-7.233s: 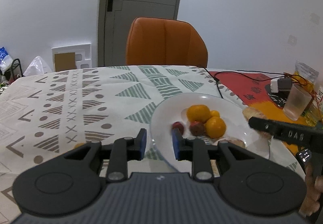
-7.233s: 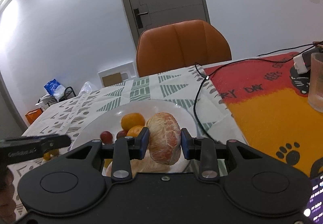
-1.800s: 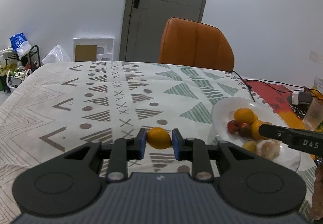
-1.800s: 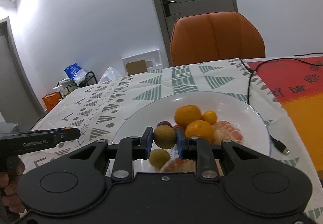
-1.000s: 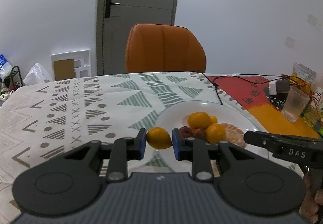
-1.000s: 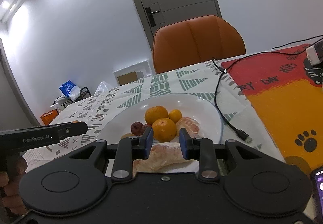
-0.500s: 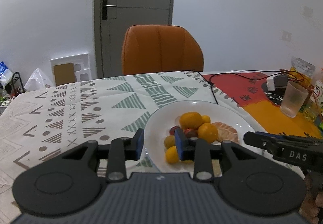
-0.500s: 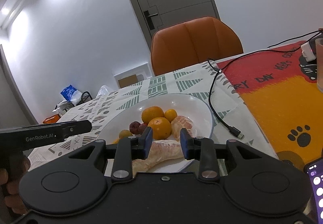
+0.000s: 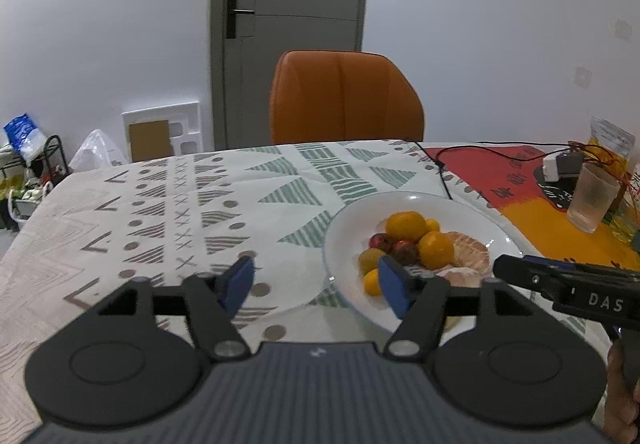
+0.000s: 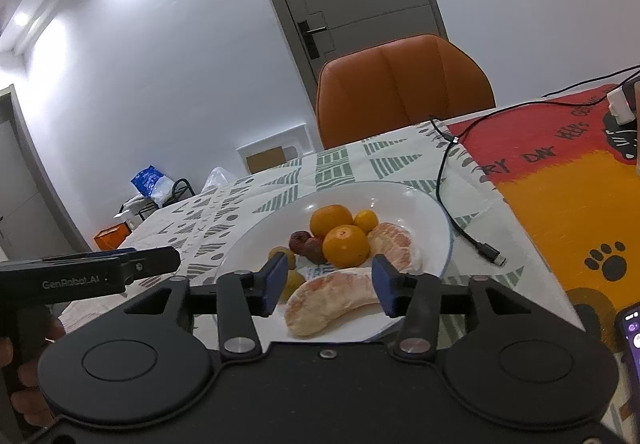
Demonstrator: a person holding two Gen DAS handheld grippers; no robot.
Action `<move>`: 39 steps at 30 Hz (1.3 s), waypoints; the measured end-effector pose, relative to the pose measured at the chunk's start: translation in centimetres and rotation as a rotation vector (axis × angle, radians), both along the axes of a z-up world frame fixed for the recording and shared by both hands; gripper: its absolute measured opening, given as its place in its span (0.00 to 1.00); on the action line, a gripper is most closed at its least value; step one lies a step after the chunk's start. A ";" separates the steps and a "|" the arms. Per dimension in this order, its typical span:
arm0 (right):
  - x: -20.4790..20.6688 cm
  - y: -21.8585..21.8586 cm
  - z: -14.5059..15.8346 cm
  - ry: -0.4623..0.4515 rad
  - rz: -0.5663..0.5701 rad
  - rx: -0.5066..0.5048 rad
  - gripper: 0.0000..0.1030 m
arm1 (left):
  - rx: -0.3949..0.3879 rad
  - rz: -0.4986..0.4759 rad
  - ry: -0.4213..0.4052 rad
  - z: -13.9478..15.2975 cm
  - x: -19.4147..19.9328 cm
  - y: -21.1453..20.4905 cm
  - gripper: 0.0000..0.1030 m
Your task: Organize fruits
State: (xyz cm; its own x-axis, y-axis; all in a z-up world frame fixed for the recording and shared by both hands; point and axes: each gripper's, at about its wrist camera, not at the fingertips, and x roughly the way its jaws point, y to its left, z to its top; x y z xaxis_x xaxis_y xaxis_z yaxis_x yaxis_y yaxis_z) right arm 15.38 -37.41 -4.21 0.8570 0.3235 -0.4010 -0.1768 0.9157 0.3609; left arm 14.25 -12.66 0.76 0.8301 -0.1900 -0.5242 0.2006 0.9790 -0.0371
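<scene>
Both wrist cameras look low across the table toward the orange chair (image 9: pixel 346 95), the left from the plate's (image 9: pixel 472 207) left, the right close behind it; both share the plate.

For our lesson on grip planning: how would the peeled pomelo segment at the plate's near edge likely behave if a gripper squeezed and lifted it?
The peeled pomelo segment looks soft and membranous, so it would probably dent. Long and curved, it may sag, but seems unlikely to roll.

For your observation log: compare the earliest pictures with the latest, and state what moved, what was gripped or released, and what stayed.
The left gripper has just opened, leaving its small orange fruit on the plate; the right gripper has just opened off the pomelo segment. Plate and chair stayed.
</scene>
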 end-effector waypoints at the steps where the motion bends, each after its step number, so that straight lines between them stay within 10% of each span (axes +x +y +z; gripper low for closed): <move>1: -0.1 0.2 0.1 0.000 0.002 -0.003 0.50 | 0.001 0.008 -0.004 0.1 -0.2 0.2 0.77; 16: -2.2 3.0 2.0 -0.050 0.033 -0.029 1.00 | 0.033 0.135 -0.016 1.2 -2.8 3.8 0.96; 39: -6.3 5.9 4.2 -0.080 0.095 -0.049 1.00 | 0.009 0.238 -0.053 3.6 -9.1 7.7 0.96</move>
State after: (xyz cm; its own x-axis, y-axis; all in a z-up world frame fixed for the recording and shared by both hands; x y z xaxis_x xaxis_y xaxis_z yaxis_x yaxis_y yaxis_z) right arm 9.09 -31.53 -0.01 0.8535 0.3861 -0.3499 -0.2897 0.9098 0.2973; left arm 5.11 -4.94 4.34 0.8774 0.0192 -0.4794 -0.0346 0.9991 -0.0235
